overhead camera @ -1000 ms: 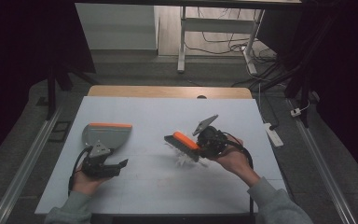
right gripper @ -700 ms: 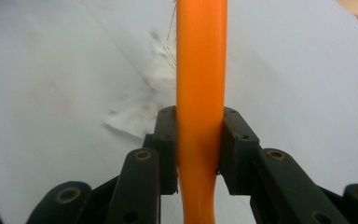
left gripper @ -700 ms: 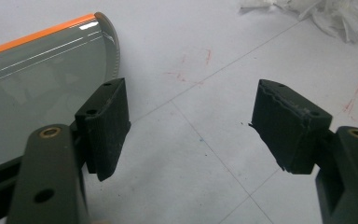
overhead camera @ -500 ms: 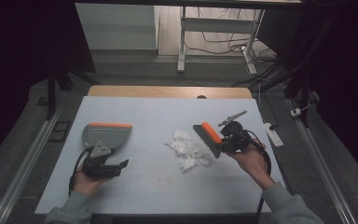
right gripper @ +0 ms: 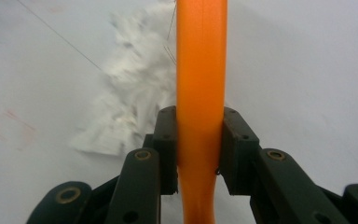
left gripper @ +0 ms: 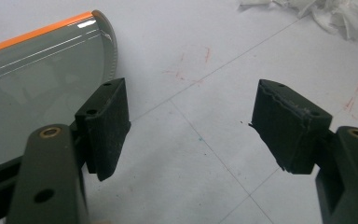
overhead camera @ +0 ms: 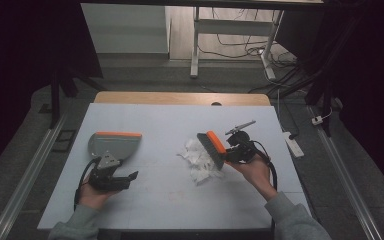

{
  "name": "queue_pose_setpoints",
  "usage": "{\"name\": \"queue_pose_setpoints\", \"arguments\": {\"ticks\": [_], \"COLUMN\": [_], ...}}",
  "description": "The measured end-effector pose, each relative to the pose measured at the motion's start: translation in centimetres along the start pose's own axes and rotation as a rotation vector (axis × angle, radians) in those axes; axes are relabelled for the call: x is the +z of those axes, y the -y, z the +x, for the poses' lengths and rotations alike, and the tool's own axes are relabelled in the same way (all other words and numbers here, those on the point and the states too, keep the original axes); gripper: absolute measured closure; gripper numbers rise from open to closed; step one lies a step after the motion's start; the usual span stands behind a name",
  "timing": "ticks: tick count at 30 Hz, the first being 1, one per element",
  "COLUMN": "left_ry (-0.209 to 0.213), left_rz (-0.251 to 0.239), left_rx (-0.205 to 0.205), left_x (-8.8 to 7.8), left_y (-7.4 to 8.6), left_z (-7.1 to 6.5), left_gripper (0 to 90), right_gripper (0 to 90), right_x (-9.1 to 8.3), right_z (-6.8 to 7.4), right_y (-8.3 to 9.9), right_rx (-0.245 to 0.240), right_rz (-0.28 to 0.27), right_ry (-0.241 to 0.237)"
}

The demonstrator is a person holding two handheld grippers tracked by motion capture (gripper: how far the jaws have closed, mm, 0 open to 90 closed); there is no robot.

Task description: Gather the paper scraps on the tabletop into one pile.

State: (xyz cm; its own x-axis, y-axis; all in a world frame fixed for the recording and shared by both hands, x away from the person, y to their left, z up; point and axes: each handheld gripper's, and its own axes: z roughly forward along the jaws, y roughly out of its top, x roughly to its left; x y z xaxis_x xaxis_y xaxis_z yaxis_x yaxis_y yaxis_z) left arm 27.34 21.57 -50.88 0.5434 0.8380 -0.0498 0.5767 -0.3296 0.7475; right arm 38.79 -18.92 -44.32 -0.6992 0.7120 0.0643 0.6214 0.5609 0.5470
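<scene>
Brush (overhead camera: 211, 148) and paper scraps (overhead camera: 196, 160) are what we are working with: we grip the brush's orange handle (right gripper: 200, 93) in our right gripper (right gripper: 199, 154), whose jaws are clamped on it from both sides. In the high view the brush sits right of the middle of the table (overhead camera: 180, 200), its dark bristles resting at the right edge of the white scraps. In the right gripper view the scraps lie just left of the handle, spread over the pale surface.

Well to the left, the grey dustpan (overhead camera: 114, 145) with its orange lip lies flat on the table, apart from the scraps. Our left gripper (left gripper: 191, 126) sits just near of the dustpan; its jaws stand wide apart with only bare table between them. In the left gripper view the dustpan is at the left beside one jaw, and the scraps show at the far right corner.
</scene>
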Motion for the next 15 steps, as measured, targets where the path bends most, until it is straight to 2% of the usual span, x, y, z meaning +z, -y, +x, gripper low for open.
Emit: {"name": "queue_pose_setpoints", "arguments": {"ticks": [6, 8, 12, 15], "left_ry": [0.002, 0.002, 0.000, 0.001], "left_rz": [0.002, 0.001, -0.001, -0.002], "left_rx": [0.003, 0.004, 0.003, 0.004], "left_x": [0.1, 0.1, 0.0, 0.0], "left_y": [0.0, 0.0, 0.0, -0.1], "left_z": [0.0, 0.0, -0.1, -0.1], "left_gripper": [28.1, 28.0, 28.1, 28.1], "right_gripper": [70.8, 70.8, 70.8, 70.8], "right_x": [-2.7, -3.4, -4.4, -4.7], "right_z": [-0.6, -0.9, -0.9, -1.0], "right_y": [0.3, 0.5, 1.5, 2.3], "right_rx": [0.018, 0.027, 0.014, -0.017], "right_rz": [-0.086, -0.097, -0.115, -0.140], "right_ry": [0.021, 0.021, 0.017, -0.002]}}
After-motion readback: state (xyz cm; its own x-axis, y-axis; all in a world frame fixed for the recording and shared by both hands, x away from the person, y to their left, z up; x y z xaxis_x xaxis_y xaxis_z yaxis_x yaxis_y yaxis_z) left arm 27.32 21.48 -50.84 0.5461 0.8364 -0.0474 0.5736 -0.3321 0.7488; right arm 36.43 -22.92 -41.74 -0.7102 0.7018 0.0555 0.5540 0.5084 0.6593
